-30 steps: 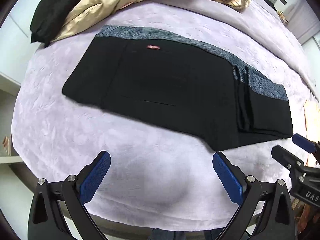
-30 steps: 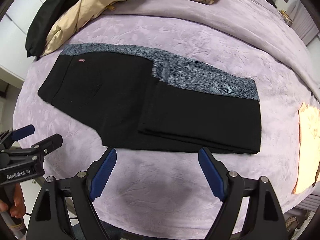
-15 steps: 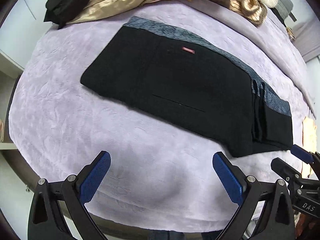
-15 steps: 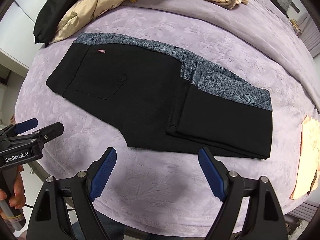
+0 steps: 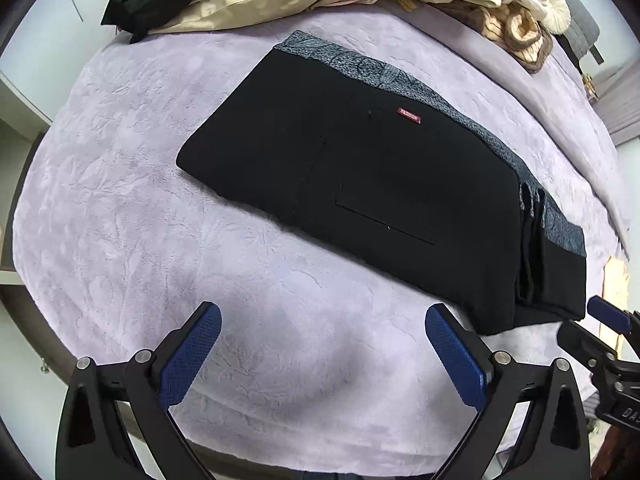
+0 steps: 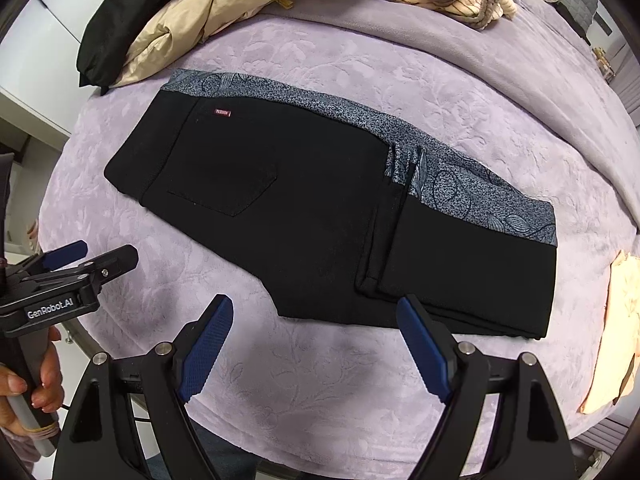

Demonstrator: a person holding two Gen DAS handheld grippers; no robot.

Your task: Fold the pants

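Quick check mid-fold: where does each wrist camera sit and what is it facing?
Left wrist: on the left hand-held gripper, looking down at the black pants on the purple bedspread; jaws open, the right hand-held gripper at the right edge.
Right wrist: on the right hand-held gripper, looking down at the pants; jaws open, the left gripper and the hand holding it at left.
Shared: pants, bedspread, beige jacket.

"GenRobot.AI" on left gripper (image 6: 66, 258)
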